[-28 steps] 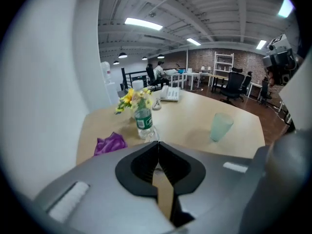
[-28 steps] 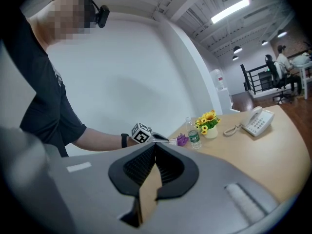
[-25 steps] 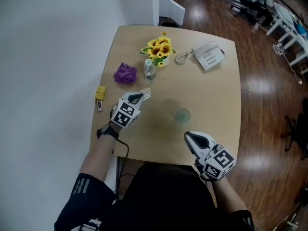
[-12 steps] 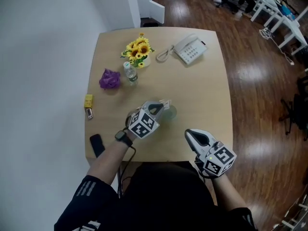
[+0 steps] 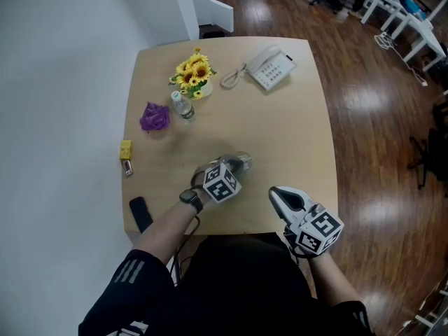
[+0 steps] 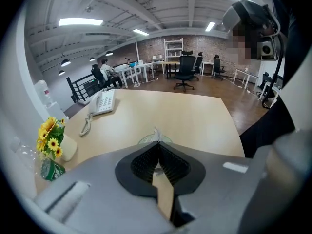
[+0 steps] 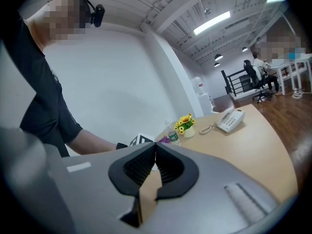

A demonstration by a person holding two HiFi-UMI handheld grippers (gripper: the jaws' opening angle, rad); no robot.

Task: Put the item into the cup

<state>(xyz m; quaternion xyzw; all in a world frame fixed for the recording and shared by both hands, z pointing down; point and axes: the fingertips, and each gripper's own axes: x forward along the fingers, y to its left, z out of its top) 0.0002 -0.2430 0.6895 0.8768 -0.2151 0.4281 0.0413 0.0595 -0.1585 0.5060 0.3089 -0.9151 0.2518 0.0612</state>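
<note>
The left gripper pinches a thin white item tight in its tips, just above the clear cup; the right gripper is pressed together with nothing inside, by the table edge.

Table: pale wood, matt, smooth. Floor around table: dark wood, glossy. On table: phone, white plastic; bottle, clear plastic; purple cloth, crumpled; cup, clear, glossy. Item: thin, pale, papery.
</note>
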